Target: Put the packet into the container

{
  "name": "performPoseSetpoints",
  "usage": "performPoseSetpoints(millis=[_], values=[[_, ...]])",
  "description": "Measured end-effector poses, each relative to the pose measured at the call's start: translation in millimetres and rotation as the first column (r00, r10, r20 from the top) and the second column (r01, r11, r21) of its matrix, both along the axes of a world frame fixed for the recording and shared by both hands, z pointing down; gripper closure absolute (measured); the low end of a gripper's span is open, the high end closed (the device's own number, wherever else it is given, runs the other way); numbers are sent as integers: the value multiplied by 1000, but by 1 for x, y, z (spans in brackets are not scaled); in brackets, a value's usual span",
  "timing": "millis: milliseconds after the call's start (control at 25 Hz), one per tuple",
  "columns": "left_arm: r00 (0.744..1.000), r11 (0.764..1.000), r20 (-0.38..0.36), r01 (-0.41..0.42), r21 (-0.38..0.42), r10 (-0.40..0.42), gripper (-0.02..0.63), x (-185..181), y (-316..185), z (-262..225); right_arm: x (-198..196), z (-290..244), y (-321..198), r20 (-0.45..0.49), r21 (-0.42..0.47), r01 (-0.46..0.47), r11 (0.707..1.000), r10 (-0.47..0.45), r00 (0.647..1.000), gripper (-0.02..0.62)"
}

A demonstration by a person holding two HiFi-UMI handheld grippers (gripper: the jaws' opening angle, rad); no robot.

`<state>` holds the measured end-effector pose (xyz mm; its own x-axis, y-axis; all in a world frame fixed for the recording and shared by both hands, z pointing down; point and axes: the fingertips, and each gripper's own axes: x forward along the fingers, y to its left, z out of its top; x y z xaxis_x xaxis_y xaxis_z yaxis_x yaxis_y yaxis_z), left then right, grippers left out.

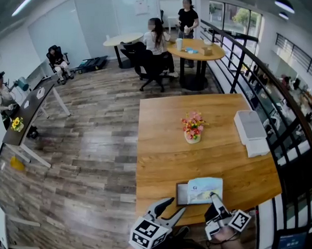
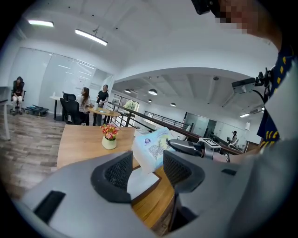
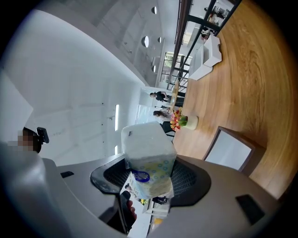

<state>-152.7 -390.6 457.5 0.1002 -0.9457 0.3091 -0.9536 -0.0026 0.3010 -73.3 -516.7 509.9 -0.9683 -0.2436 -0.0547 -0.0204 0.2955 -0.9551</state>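
A pale blue and white tissue packet hangs tilted over the near end of the wooden table. My right gripper is shut on it, and in the right gripper view the packet fills the space between the pads of the right gripper. The container, a shallow brown-rimmed tray with a white floor, lies under the packet's left part. My left gripper is open just left of the tray with nothing in it. The left gripper view shows the left gripper, the packet and the tray's rim ahead of it.
A small vase of flowers stands mid-table. White boxes sit by the table's right edge, next to a black railing. The table's front edge is right below the tray. People sit at a round table far behind.
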Motion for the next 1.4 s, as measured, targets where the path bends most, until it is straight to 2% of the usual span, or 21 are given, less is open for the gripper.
performPoseSetpoints(millis=[200,520,720,880,1080,1240,1400], values=[[1000,1000,-1,-8,-14,8,414,-19,-6,10,-11,13,-14,0,39,-9,999,9,1000,333],[997,997,-19,-78,-17,78,414,-33,-24,17,-11,59,-35,-132,74,-62,995,71,989,333],[996,996,-43,-77,-46,75,414,-41,-23,23,-11,82,-39,-182,87,-53,995,68,981,333],[997,997,-32,-72,-40,71,414,-49,-25,27,-17,88,-45,-202,141,-16,990,45,978,333],[996,994,-53,-70,-80,66,414,-50,-29,38,-26,93,-36,-213,111,20,994,4,977,333],[995,992,-68,-79,-94,73,414,-45,-25,45,-21,110,-26,-274,69,18,997,2,962,333],[995,993,-69,-77,-93,70,414,-46,-23,45,-24,104,-14,-282,85,55,995,-29,959,333]])
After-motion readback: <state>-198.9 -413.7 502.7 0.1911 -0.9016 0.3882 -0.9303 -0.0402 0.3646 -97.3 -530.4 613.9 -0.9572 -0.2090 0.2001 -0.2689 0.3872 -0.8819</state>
